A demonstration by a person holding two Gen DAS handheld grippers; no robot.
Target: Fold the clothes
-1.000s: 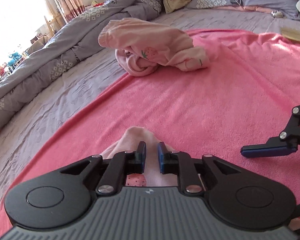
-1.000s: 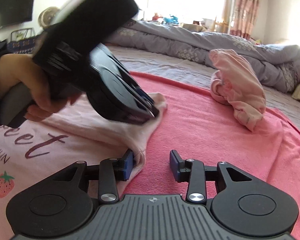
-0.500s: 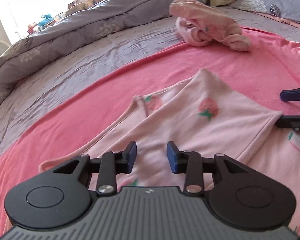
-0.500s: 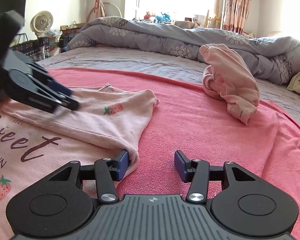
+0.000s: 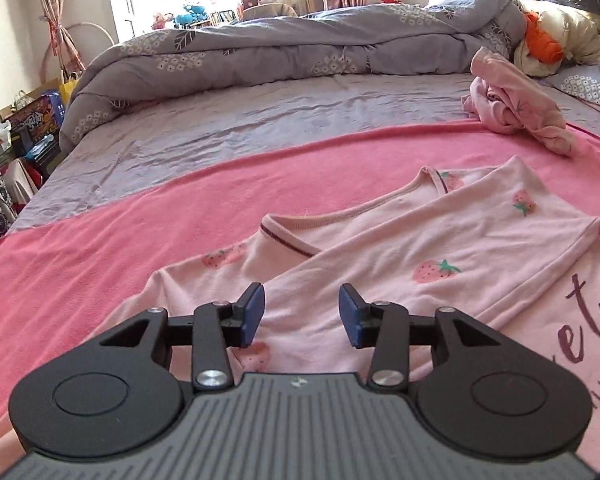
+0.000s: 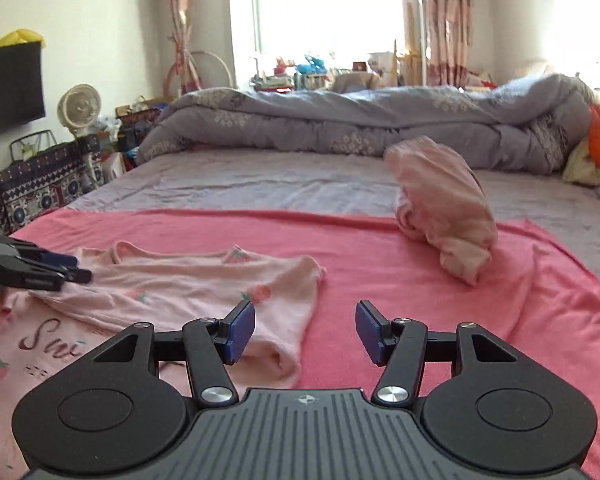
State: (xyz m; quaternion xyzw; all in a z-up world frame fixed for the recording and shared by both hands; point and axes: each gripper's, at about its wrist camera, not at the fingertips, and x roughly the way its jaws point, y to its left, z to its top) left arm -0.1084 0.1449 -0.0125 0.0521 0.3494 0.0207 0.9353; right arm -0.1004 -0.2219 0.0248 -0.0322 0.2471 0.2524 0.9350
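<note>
At the bottom of the left wrist view the left gripper (image 5: 300,316) hovers over the pink shirt (image 5: 440,256); its jaws have just been opening and stand apart with nothing clamped between them. The shirt lies flat on the pink blanket (image 5: 140,232), one sleeve folded across its chest, filling the lower right of the frame. In the right wrist view the right gripper (image 6: 305,332) sits low at centre by the sleeve's cuff, jaws likewise just opened and apart, empty, though the blur makes the cuff's edge hard to place. Farther back, in the upper right, a crumpled pink garment (image 5: 516,108) rests at the blanket's far edge. Behind it lies a rolled grey duvet (image 5: 300,48).
</note>
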